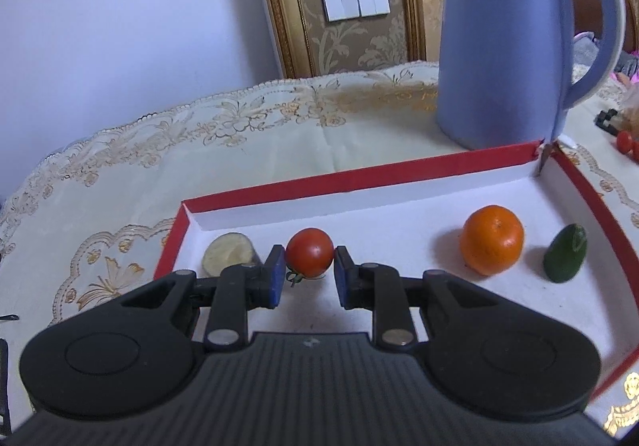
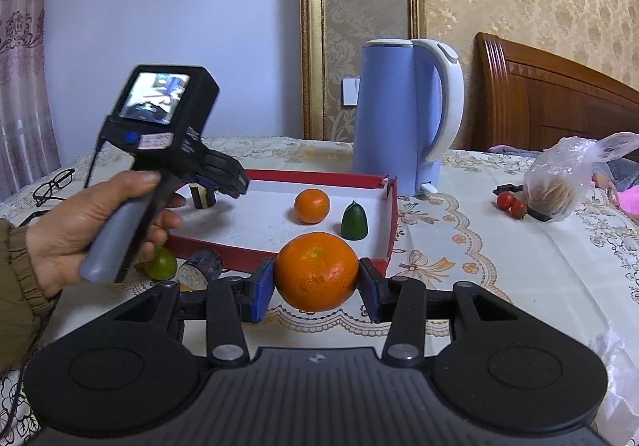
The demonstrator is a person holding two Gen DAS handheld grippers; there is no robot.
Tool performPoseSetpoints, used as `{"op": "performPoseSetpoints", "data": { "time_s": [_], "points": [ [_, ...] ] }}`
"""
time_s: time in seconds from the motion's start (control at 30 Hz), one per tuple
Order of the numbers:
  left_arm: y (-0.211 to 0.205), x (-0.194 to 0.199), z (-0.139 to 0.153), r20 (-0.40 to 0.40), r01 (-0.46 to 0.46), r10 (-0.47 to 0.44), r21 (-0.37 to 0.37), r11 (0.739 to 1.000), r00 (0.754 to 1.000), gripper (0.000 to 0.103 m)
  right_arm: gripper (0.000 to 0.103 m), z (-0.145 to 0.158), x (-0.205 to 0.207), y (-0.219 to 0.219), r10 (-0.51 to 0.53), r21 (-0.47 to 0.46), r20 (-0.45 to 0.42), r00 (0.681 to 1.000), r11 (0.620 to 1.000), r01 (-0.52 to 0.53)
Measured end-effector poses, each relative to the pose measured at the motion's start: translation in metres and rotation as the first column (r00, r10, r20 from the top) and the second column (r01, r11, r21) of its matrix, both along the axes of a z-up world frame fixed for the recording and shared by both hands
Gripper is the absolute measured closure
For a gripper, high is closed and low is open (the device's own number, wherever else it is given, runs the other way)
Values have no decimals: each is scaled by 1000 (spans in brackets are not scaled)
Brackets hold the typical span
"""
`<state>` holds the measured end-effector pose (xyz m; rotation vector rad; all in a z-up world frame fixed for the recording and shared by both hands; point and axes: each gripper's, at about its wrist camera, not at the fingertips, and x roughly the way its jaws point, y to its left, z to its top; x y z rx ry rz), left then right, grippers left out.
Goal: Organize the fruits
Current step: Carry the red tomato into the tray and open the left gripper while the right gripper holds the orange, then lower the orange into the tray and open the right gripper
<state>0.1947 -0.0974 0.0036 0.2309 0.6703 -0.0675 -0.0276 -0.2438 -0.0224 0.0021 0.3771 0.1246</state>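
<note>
Left wrist view: the left gripper (image 1: 309, 274) has its jaws clenched on a small red tomato (image 1: 309, 249), the blue pads pressing its two sides, over the white floor of the red-walled tray (image 1: 359, 176). Just beside the tomato toward the tray's left wall lies a pale cut piece of sugarcane (image 1: 228, 252). Farther along the tray floor, toward its right wall, sit a small orange (image 1: 492, 240) and, near it, a dark green fruit (image 1: 565, 254). Past the tray's far right corner a blue kettle (image 1: 503, 42) stands on the embroidered tablecloth (image 1: 239, 142).

Right wrist view: the right gripper (image 2: 316, 288) has its jaws grasping a large orange (image 2: 316, 271), held above the table's cloth in front of the tray's near wall. To the tray's near left corner, on the cloth, lie another dark-skinned sugarcane piece (image 2: 201, 268) and a green lime (image 2: 161, 266), partly hidden by the person's left hand (image 2: 76, 230) gripping the other tool's handle. Near the table's right edge lie two more small tomatoes (image 2: 511, 203) beside a clear plastic bag (image 2: 559, 182). A pair of glasses (image 2: 52, 182) lies near the left edge.
</note>
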Motion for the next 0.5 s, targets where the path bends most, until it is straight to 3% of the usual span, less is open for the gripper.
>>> {"op": "performPoseSetpoints", "data": {
  "time_s": [0.3, 0.43, 0.5],
  "points": [
    [-4, 1, 0, -3, 0, 0, -7, 1000, 1000, 77, 59, 1, 7, 1, -3, -10, -8, 1000, 1000, 3],
    [2, -10, 11, 16, 1, -1, -19, 1000, 1000, 57, 59, 3, 13, 5, 7, -20, -9, 1000, 1000, -8],
    [8, -18, 18, 44, -2, 3, -18, 1000, 999, 52, 59, 4, 16, 7, 13, -24, -6, 1000, 1000, -13]
  ]
}}
